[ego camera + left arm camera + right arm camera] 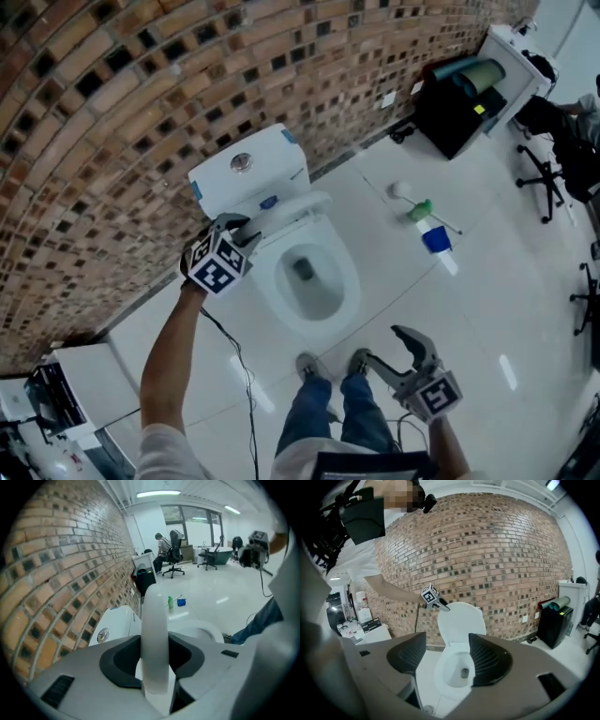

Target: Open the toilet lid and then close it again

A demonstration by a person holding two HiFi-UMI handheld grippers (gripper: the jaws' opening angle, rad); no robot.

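Toilet lid [298,206] raised, roughly upright in front of cistern [246,169], by brick wall [112,141]. Left gripper [249,228] at lid's upper left edge, jaws closed narrow on rim, pads pressing both faces. Bowl [314,281] open below. Right gripper [382,345] low in front of toilet, well apart from it, jaws wide, holding nothing. Green bottle [419,210] on floor further right.

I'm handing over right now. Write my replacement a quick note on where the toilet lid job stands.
Left tongs: clamped on the top edge of the white oval toilet lid.
Right tongs: open and empty, held off in front of the white toilet bowl.
Lid: upright, in front of the white cistern.
Done: the lid is open.
Left: lower it onto the bowl, then let go.
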